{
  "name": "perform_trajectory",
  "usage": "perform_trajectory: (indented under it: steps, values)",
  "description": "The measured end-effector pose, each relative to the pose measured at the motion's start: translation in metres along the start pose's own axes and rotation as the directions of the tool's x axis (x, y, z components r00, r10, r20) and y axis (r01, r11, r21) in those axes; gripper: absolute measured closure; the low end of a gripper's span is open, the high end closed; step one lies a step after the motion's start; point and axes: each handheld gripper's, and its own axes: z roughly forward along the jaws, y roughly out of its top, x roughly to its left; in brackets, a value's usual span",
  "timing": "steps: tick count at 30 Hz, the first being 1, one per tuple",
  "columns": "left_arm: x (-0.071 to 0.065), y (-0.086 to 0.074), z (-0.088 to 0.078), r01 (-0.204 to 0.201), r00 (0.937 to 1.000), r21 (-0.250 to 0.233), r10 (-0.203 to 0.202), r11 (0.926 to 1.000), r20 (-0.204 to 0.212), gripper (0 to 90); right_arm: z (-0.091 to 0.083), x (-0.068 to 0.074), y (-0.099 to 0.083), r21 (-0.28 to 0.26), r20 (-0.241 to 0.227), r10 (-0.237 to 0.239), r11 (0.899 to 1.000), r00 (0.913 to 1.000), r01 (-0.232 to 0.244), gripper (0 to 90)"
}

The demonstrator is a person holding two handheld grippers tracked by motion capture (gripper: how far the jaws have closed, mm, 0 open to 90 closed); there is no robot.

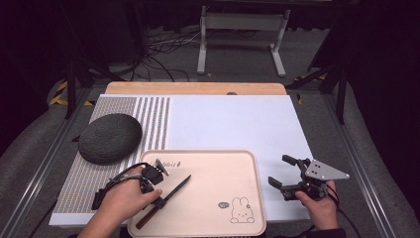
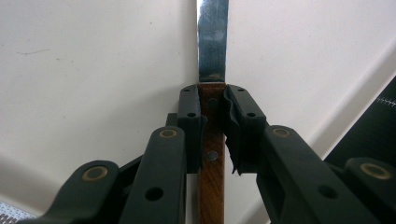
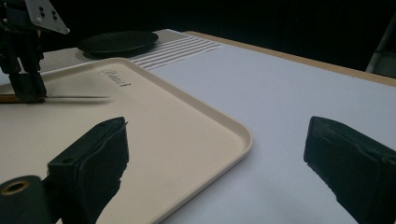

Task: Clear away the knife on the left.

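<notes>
Gripping the knife [image 2: 212, 140] handle, left claw [image 2: 214, 109] clenched; right claw [image 3: 217, 154] released, well apart.

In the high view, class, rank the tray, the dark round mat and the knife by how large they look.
1. Tray, largest.
2. Dark round mat.
3. Knife, smallest.

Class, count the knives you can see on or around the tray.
1. A single knife lies on the beige tray, its wooden handle clamped in the left tongs. No others are visible.
</notes>
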Motion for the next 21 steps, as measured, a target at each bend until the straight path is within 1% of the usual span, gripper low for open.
perform_trajectory:
  steps: [3,5,6,7,8,9,10,11,13,14,15,16,17,18,19,20,21]
  values:
    - [0.001,0.0,0.001,-0.002,1.0,0.001,0.002,1.0,-0.004,77.4,0.0,0.0,0.0,0.0,-0.001,-0.002,1.0,1.0,0.002,7.4]
    - [0.001,0.0,0.001,-0.004,1.0,-0.013,0.004,0.9999,-0.004,76.7,0.0,0.0,0.0,0.0,-0.002,-0.002,1.0,1.0,0.002,7.4]
    - [0.002,0.0,0.0,-0.001,1.0,-0.018,0.001,0.9998,0.001,74.8,0.0,0.0,0.0,-0.001,-0.003,0.001,1.0,1.0,-0.001,7.4]
    - [0.002,0.0,-0.001,-0.007,1.0,-0.021,0.007,0.9998,0.001,71.3,0.0,0.0,0.0,-0.001,-0.003,0.002,1.0,1.0,-0.002,7.4]
    - [0.002,-0.001,-0.002,-0.005,1.0,-0.03,0.005,0.9995,0.001,66.1,0.0,0.0,0.0,-0.001,-0.001,0.002,1.0,1.0,-0.002,7.4]
    - [0.001,-0.001,-0.004,-0.005,1.0,-0.041,0.005,0.9991,-0.003,59.3,-0.001,0.0,0.0,-0.002,-0.001,0.002,1.0,1.0,-0.002,7.4]
    - [0.001,-0.002,-0.006,-0.013,0.9998,-0.059,0.013,0.9981,-0.014,50.7,-0.001,0.0,0.0,-0.003,0.0,0.001,1.0,1.0,-0.001,7.4]
    - [0.001,-0.002,-0.007,-0.024,0.9995,-0.075,0.022,0.9969,-0.024,44.0,-0.001,0.0,0.0,-0.003,-0.001,0.003,1.0,1.0,-0.003,7.4]
    - [0.0,-0.003,-0.01,-0.047,0.9982,-0.102,0.043,0.9937,-0.041,36.8,-0.001,0.0,0.0,-0.003,-0.001,0.003,1.0,1.0,-0.003,7.4]
    - [0.0,-0.003,-0.01,-0.047,0.9982,-0.102,0.043,0.9937,-0.041,32.6,-0.001,0.0,0.0,-0.003,-0.001,0.003,1.0,1.0,-0.003,7.4]
    - [-0.001,-0.003,-0.012,-0.073,0.9967,-0.114,0.068,0.9909,-0.043,32.6,-0.001,0.0,0.0,-0.003,-0.001,0.001,1.0,1.0,-0.001,7.4]
    - [-0.001,-0.004,-0.012,-0.088,0.9955,-0.133,0.083,0.9872,-0.045,27.9,-0.001,0.0,0.0,-0.003,-0.002,0.0,1.0,1.0,0.0,7.4]
    - [-0.002,-0.004,-0.012,-0.115,0.9927,-0.145,0.109,0.9826,-0.051,25.2,-0.001,0.0,0.0,-0.003,-0.002,0.0,1.0,1.0,0.0,7.4]
    - [-0.003,-0.004,-0.012,-0.133,0.9904,-0.157,0.124,0.9786,-0.061,22.6,-0.001,0.0,0.0,-0.003,-0.001,0.001,1.0,1.0,-0.001,7.4]
    - [-0.004,-0.003,-0.012,-0.167,0.9852,-0.166,0.157,0.9719,-0.068,20.9,-0.001,0.0,0.0,-0.003,-0.001,0.001,1.0,1.0,-0.001,7.4]
    - [-0.006,-0.003,-0.011,-0.188,0.9815,-0.169,0.179,0.9675,-0.069,19.6,-0.001,0.0,0.0,-0.005,-0.002,-0.002,1.0,1.0,0.002,7.4]
    - [-0.007,-0.002,-0.011,-0.218,0.9754,-0.169,0.209,0.9612,-0.069,18.5,-0.001,0.0,0.0,-0.004,-0.002,0.001,1.0,1.0,-0.001,7.4]
